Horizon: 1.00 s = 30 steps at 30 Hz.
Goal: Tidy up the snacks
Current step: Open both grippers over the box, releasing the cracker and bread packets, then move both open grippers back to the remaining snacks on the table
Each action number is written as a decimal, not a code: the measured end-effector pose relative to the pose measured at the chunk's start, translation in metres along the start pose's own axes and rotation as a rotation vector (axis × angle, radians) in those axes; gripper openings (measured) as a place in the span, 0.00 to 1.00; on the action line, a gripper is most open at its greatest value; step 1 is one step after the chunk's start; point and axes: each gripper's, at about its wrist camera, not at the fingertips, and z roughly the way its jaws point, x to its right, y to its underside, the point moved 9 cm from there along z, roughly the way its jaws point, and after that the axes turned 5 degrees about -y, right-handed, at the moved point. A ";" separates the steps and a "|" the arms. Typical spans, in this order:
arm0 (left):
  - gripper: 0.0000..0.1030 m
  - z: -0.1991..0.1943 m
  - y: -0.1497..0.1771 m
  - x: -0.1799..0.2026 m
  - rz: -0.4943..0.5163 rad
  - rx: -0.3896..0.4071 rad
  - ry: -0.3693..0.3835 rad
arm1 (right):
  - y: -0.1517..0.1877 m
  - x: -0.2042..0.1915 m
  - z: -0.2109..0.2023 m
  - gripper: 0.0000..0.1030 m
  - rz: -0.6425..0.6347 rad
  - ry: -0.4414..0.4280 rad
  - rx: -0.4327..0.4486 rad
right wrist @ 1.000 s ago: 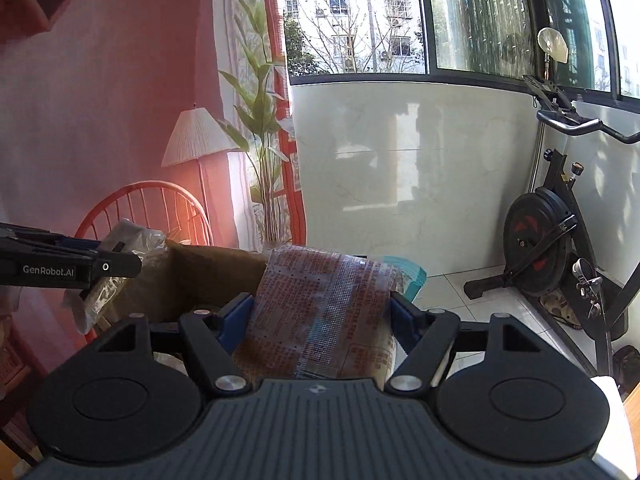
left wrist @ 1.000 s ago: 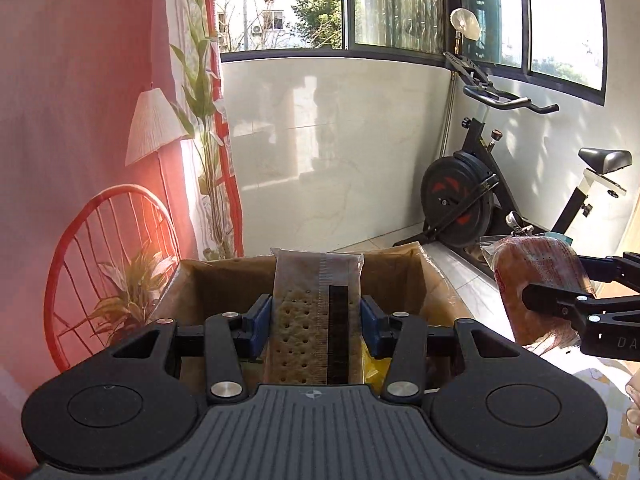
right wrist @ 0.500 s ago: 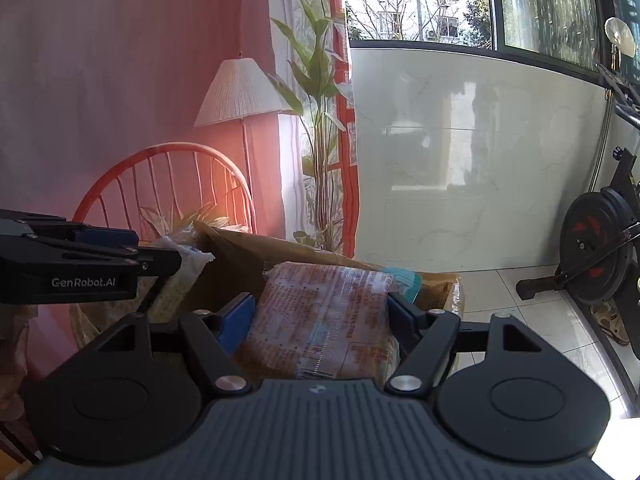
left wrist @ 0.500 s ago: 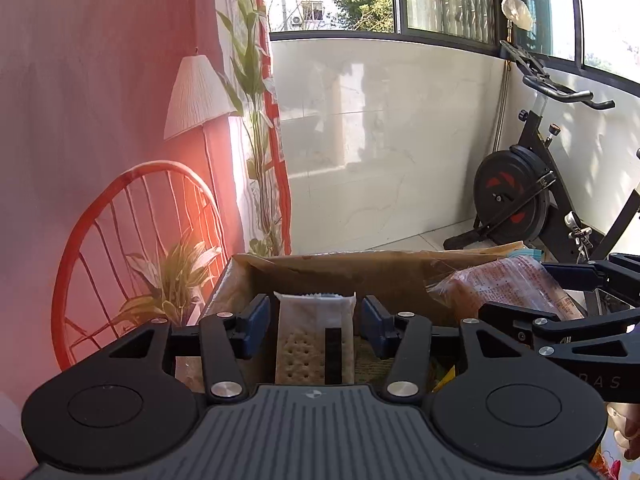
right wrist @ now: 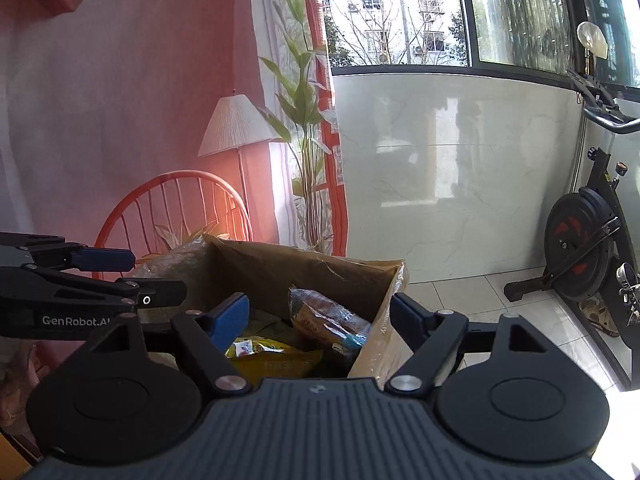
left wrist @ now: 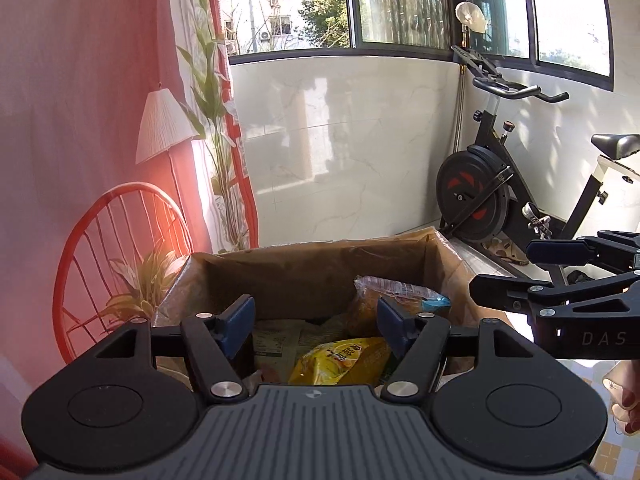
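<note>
An open brown cardboard box (left wrist: 312,268) (right wrist: 320,268) sits just ahead of both grippers and holds several snack packs. Inside lie a yellow bag (left wrist: 340,360) (right wrist: 272,354) and a clear-wrapped reddish pack (left wrist: 384,296) (right wrist: 324,316) leaning against the box's right wall. My left gripper (left wrist: 316,322) hovers over the box's near edge, its jaws opening with nothing between them. My right gripper (right wrist: 320,316) hovers at the box's right corner, jaws also opening and empty. Each gripper shows from the side in the other's view.
A red wire chair (left wrist: 120,264) and a potted plant stand left of the box against a pink curtain. A floor lamp (right wrist: 236,128) and a tall plant are behind. An exercise bike (left wrist: 488,196) stands on the tiled floor to the right.
The left gripper let go of the cracker pack and the right gripper let go of the reddish pack. Both packs now lie in the box, and both sets of jaws have widened.
</note>
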 end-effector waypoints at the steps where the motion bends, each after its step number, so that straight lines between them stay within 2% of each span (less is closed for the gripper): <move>1: 0.68 -0.005 0.004 0.010 0.004 0.001 0.016 | 0.005 0.005 -0.008 0.78 0.009 0.006 -0.005; 8: 0.68 -0.032 0.044 0.071 0.010 -0.017 0.116 | 0.062 0.047 -0.080 0.78 0.053 0.086 -0.018; 13: 0.68 -0.034 0.088 0.118 0.042 -0.065 0.170 | 0.112 0.076 -0.110 0.78 0.089 0.145 -0.047; 17: 0.68 -0.025 0.122 0.145 0.074 -0.119 0.196 | 0.157 0.092 -0.121 0.78 0.123 0.189 -0.089; 23: 0.67 -0.002 0.169 0.162 0.075 -0.198 0.199 | 0.213 0.106 -0.124 0.77 0.141 0.249 -0.159; 30: 0.67 0.011 0.191 0.178 0.108 -0.240 0.191 | 0.242 0.121 -0.127 0.75 0.226 0.257 -0.179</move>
